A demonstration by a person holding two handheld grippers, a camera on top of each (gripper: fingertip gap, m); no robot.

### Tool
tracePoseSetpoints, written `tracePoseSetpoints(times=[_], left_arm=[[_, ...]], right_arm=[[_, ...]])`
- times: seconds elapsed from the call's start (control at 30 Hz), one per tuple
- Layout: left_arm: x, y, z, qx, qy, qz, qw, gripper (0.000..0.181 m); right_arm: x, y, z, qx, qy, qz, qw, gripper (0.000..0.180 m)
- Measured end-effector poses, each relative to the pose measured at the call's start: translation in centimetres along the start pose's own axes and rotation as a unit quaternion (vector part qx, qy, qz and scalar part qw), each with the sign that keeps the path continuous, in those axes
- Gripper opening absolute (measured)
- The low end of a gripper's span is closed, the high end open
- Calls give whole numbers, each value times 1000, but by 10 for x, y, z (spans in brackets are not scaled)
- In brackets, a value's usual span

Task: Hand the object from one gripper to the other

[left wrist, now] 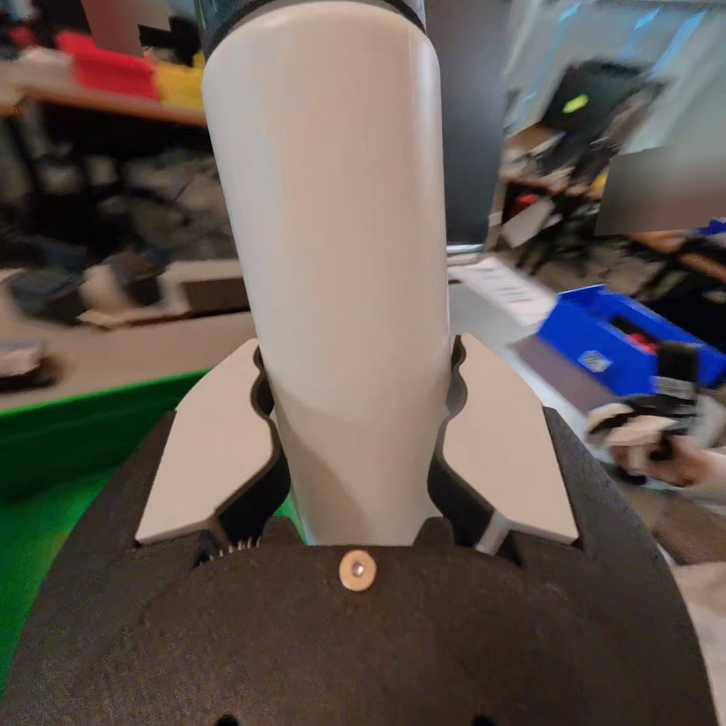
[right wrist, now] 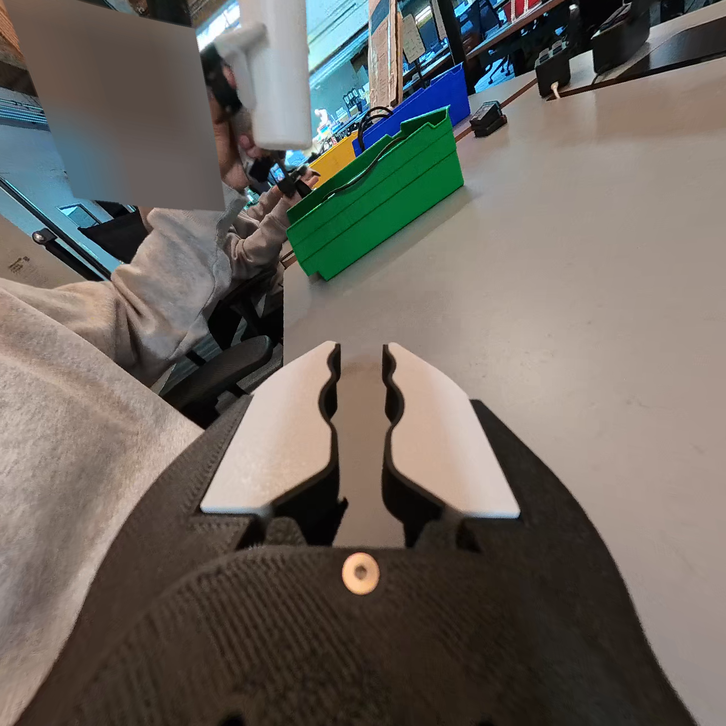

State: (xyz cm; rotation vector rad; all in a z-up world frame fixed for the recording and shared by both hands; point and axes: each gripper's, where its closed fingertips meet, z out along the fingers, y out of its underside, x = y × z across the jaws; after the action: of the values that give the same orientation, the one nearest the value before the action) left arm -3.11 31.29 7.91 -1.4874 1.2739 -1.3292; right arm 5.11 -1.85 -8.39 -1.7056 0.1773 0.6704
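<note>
A: What's at the centre of the moment?

B: A white bottle (left wrist: 326, 235), dark band at its far end, standing up between the fingers of the left gripper (left wrist: 358, 355). The jaws pinch the bottle's lower body from both sides, pads pressed to its wall.

A: And from the other camera?

B: The same bottle (right wrist: 281, 74) appears high and far off, held aloft in the air with a person's hand just under it. It is well clear of the grey table (right wrist: 589, 275).

A: Where's the receiving side?

B: The right gripper (right wrist: 360, 349) is low over the table, well apart from the bottle. Its jaws stand a little apart with nothing between them; only tabletop shows through the gap. In the left wrist view it shows (left wrist: 644, 424) blurred, below and right of the bottle.

A: So how far along is the handover?

B: By my reading, early. One gripper has the bottle; the other has yet to reach it. Left to do: bring the two together, widen the right jaws to fit the body, grip, then release on the left.

A: Anything else around the bottle?

B: A green bin (right wrist: 377, 204) sits on the table below and right of it, a blue bin (right wrist: 444, 98) behind that.
</note>
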Motion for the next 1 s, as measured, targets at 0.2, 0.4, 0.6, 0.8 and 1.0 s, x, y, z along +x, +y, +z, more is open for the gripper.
tracePoseSetpoints(times=[0.2,0.4,0.6,0.8,1.0], left_arm=[[128,9,50,77,176,67,979,92],[231,19,98,108,336,72,933,92],[304,62,117,96,408,52,906,92],[335,101,118,69,417,89,902,92],[347,98,111,76,425,100,897,92]], right_arm=[[-5,-36,-7,44,24,-70,996,38],[-52,-171,-27,127,37,-176,975,56],[-98,-235,-35,182,-13,-182,966,74],[-106,-211,-20,134,-63,-123,981,96],[-118,-198,-10,93,-47,-174,979,90]])
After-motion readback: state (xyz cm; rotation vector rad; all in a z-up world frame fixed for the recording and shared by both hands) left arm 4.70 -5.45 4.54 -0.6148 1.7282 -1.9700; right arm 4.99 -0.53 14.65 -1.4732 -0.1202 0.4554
